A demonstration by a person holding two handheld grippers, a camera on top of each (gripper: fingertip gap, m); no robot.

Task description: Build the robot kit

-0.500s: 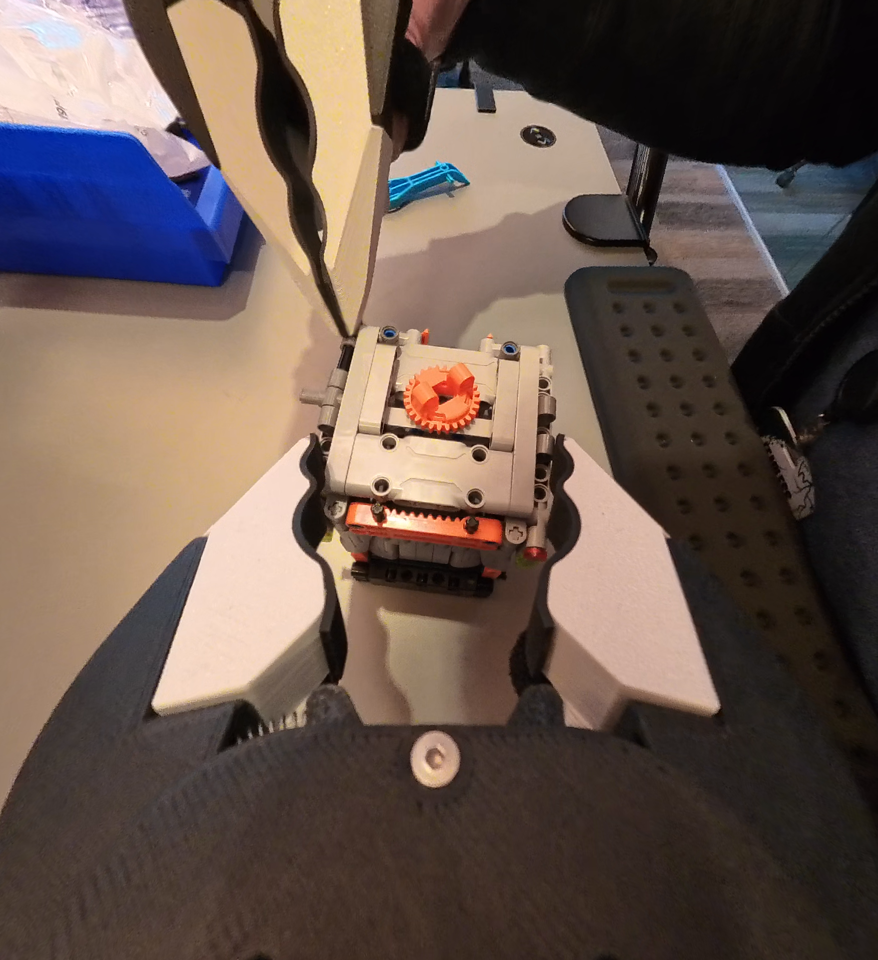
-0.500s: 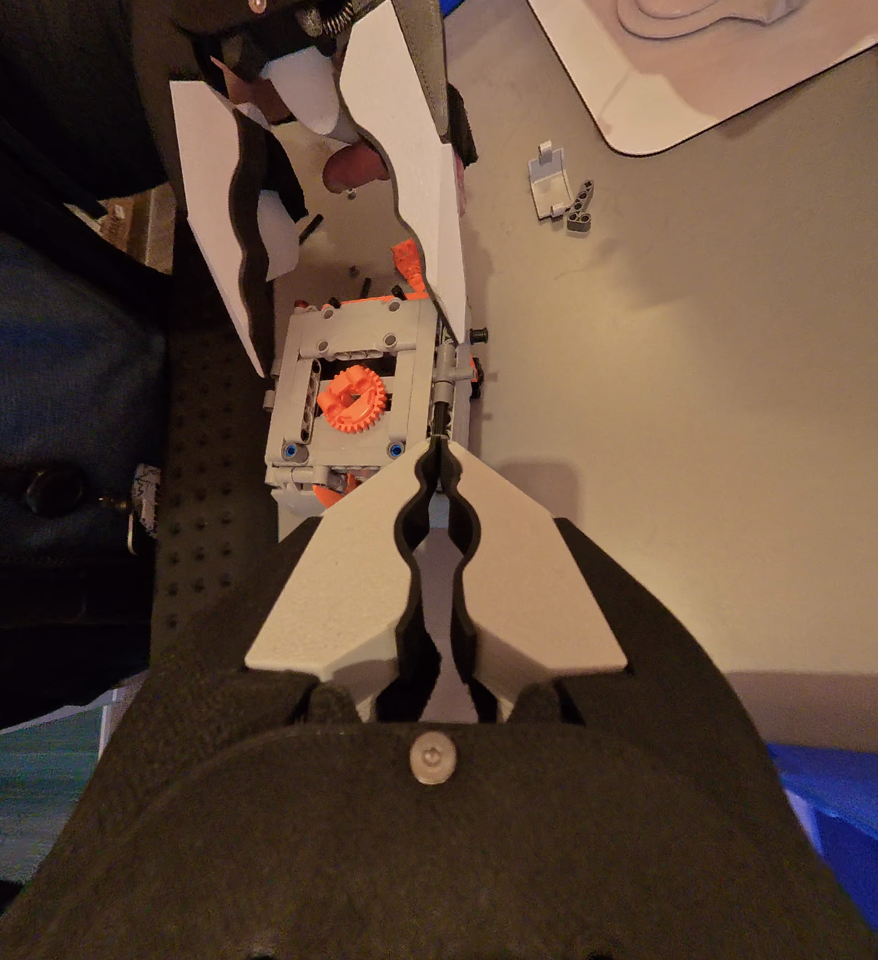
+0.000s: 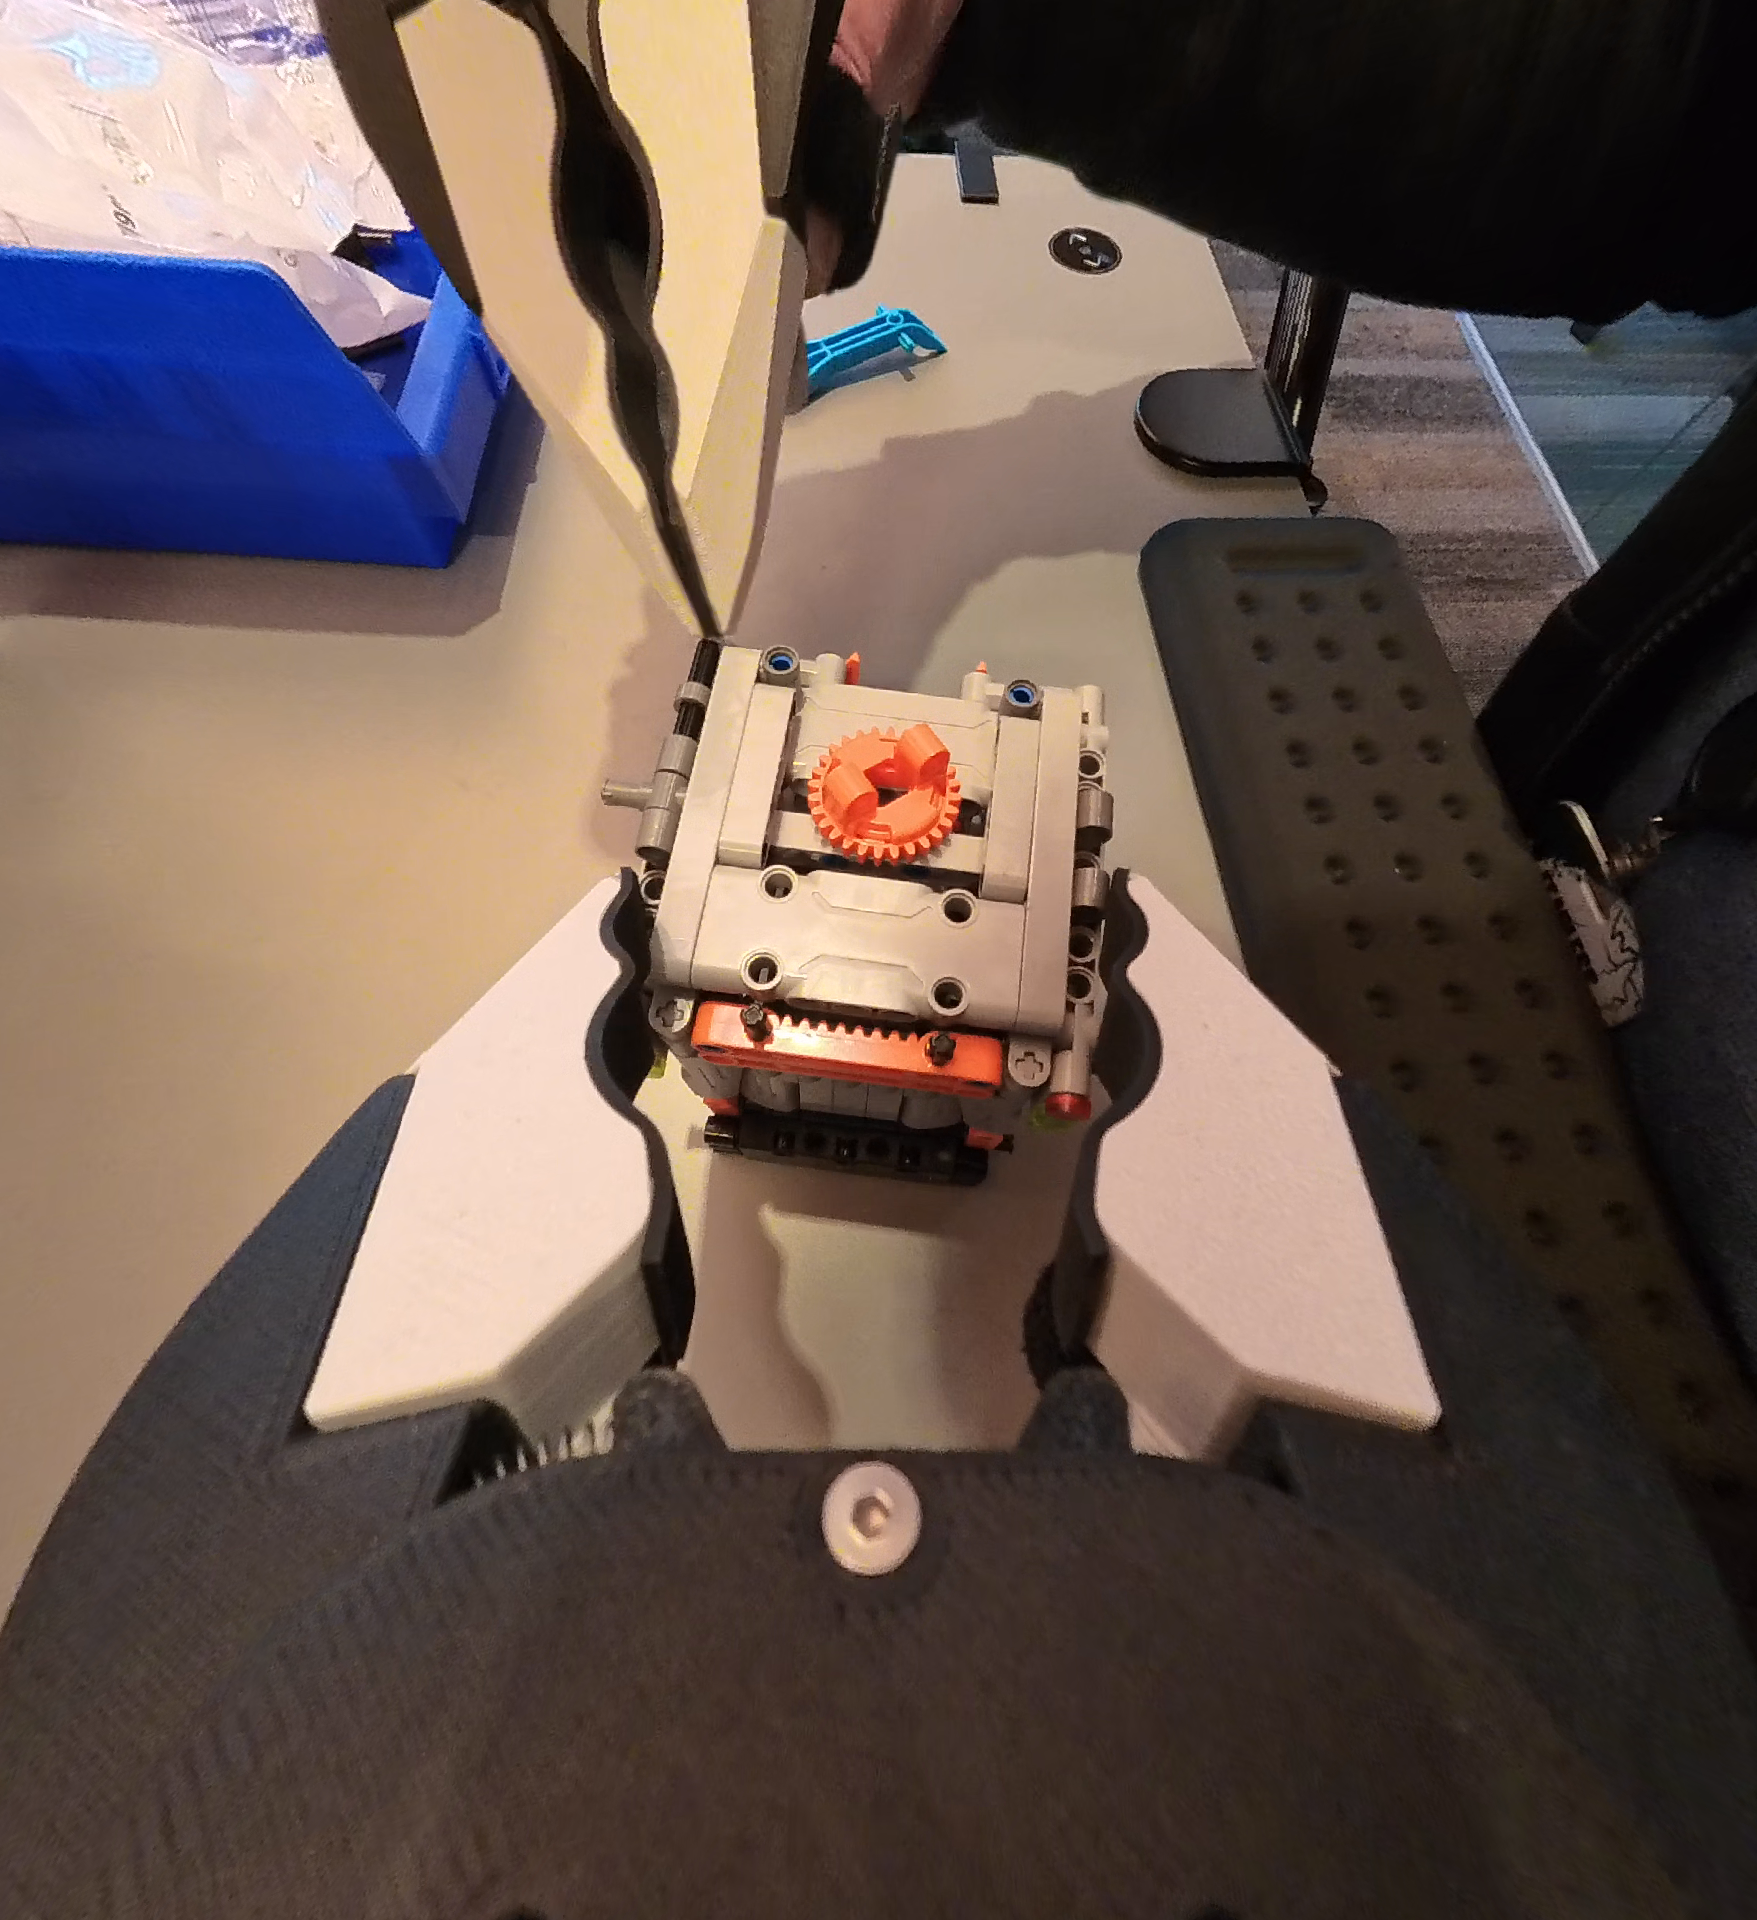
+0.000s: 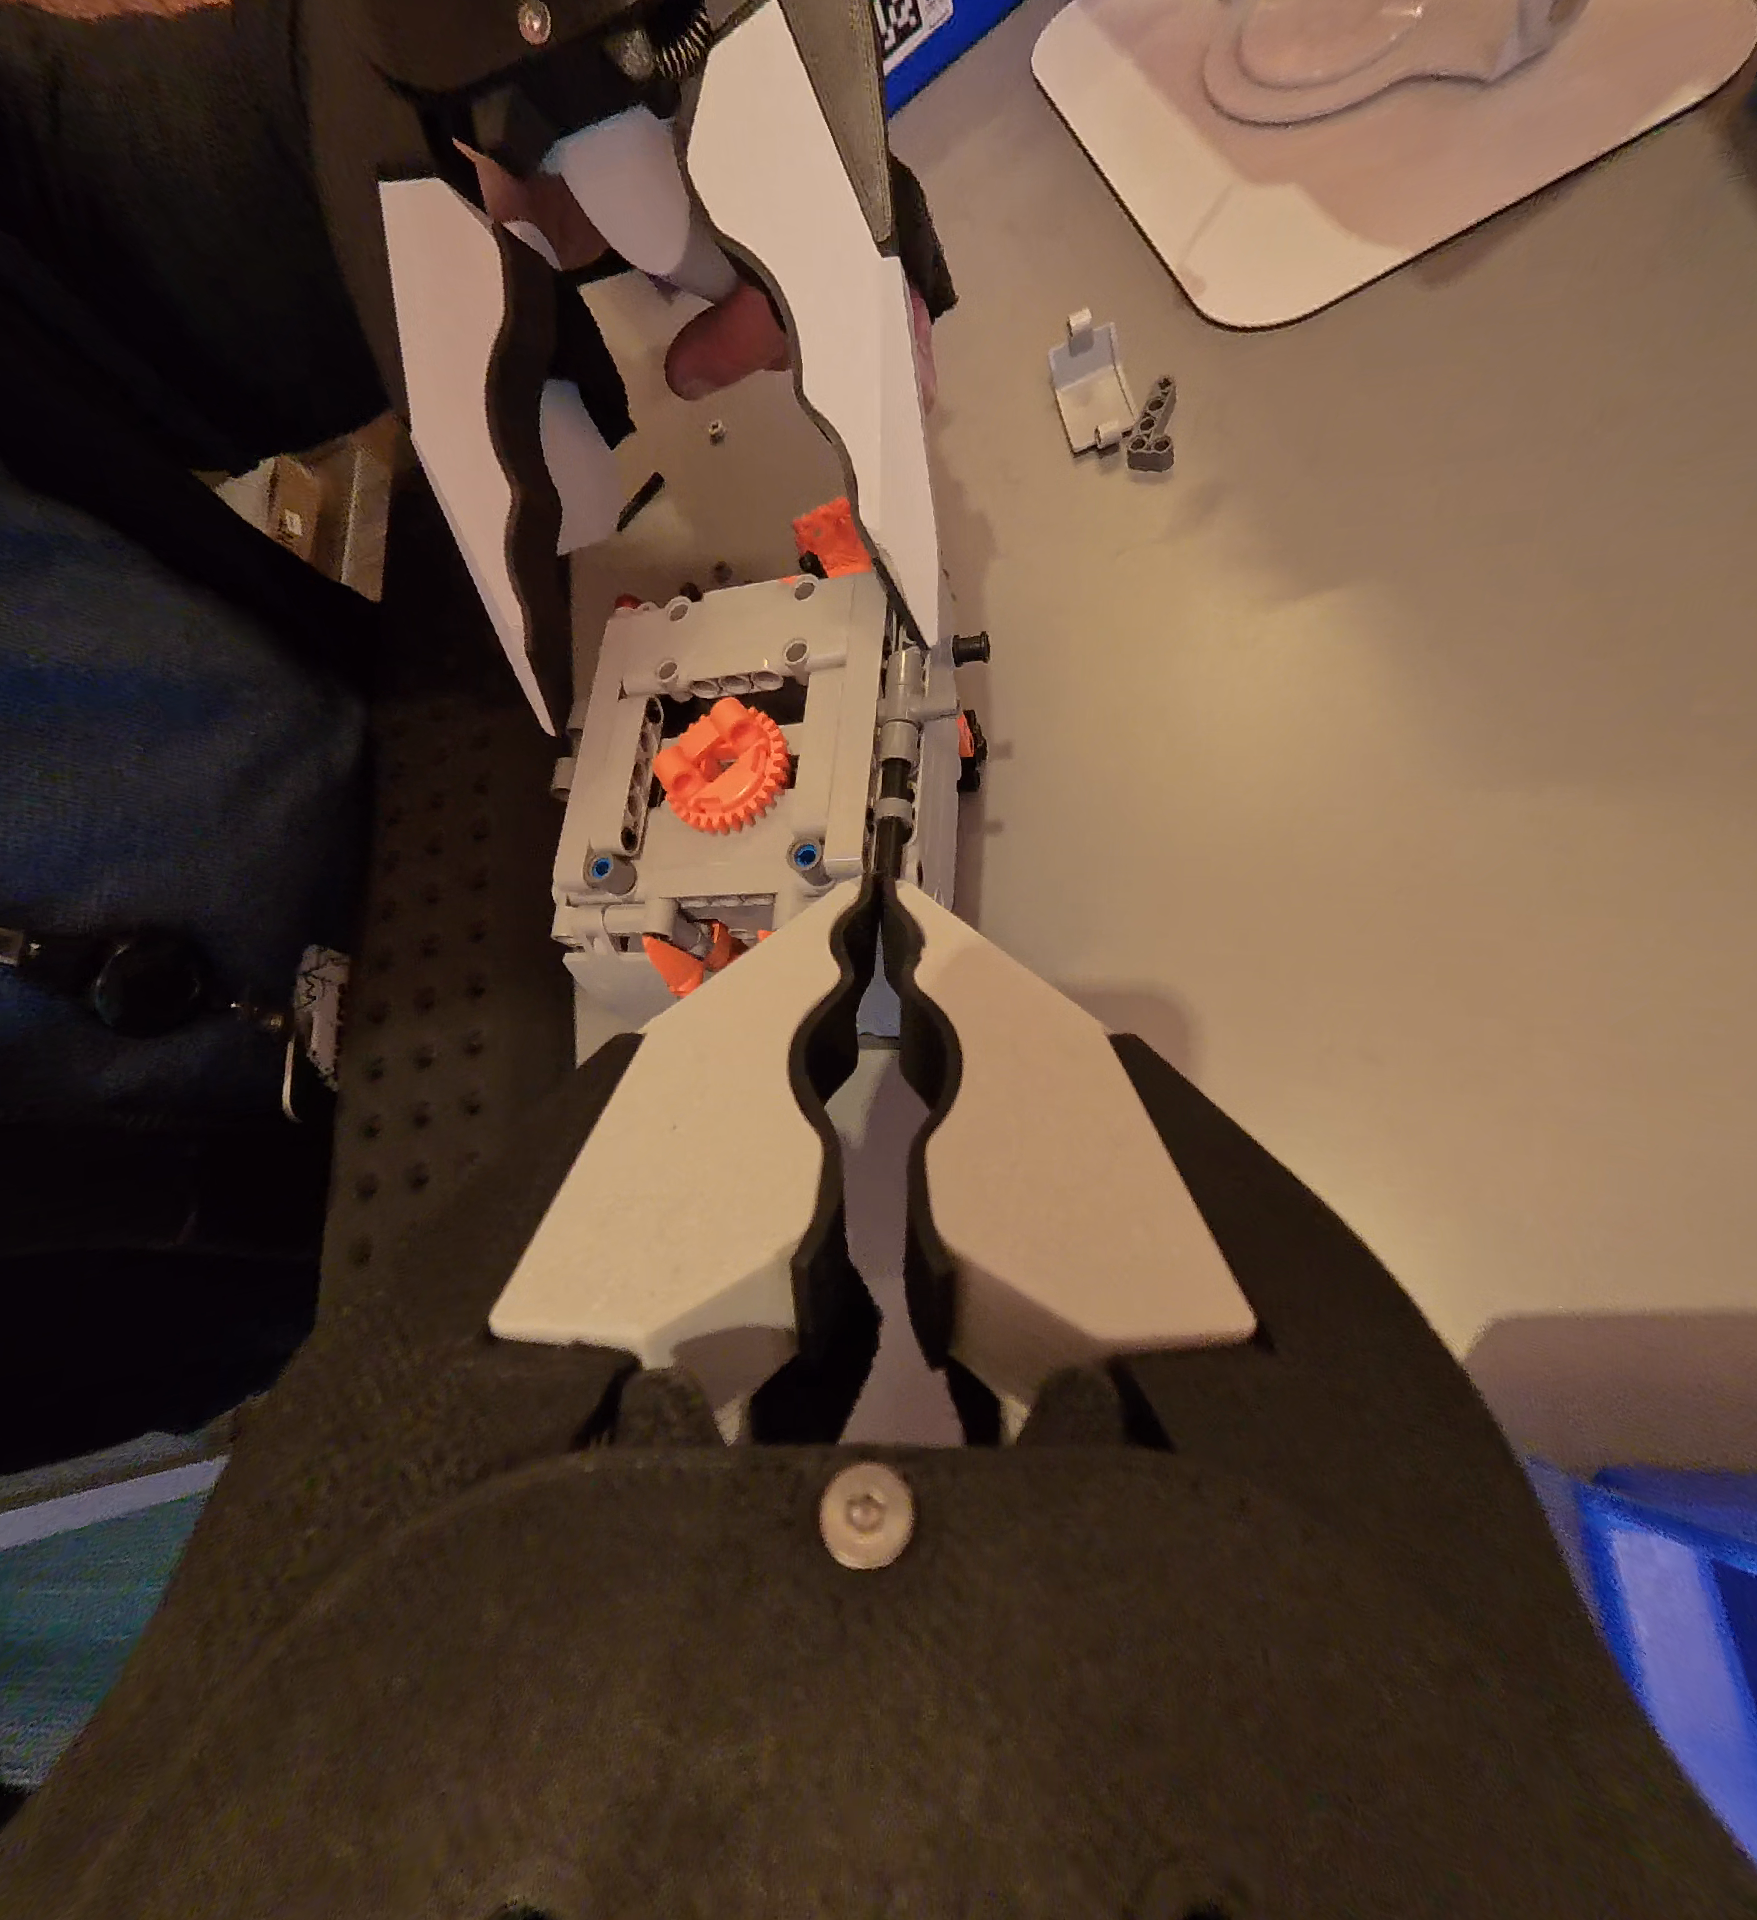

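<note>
Two grippers work one small model here. Low in the left wrist view, the left gripper (image 3: 874,997) has its white fingers (image 3: 500,1174) spread just wide enough to clamp the grey brick-built block (image 3: 874,883) by its two sides, and the block stands on the pale table (image 3: 178,831) at frame centre. An orange gear (image 3: 884,795) sits flat in the recess on the block's top, and an orange toothed bar (image 3: 843,1049) runs across the near face above a black base strip. In from the upper middle of that frame comes the right gripper (image 3: 713,623), its tips pressed together at the block's far left corner, right on a thin black pin (image 3: 692,696) standing along that edge. The right wrist view confirms it: the right gripper (image 4: 879,894) is pinched tight on the black pin's end (image 4: 889,831), at the right side of the block (image 4: 718,769). Outward now: a blue bin (image 3: 178,416) holding clear bags fills the upper left of the left view, a turquoise part (image 3: 869,348) lies beyond the block, and a dark perforated pad (image 3: 1425,935) runs down the right. In the right view, a small grey panel piece (image 4: 1092,390) and a dark angled beam (image 4: 1154,426) lie loose at upper right, near a white board (image 4: 1269,229).
</note>
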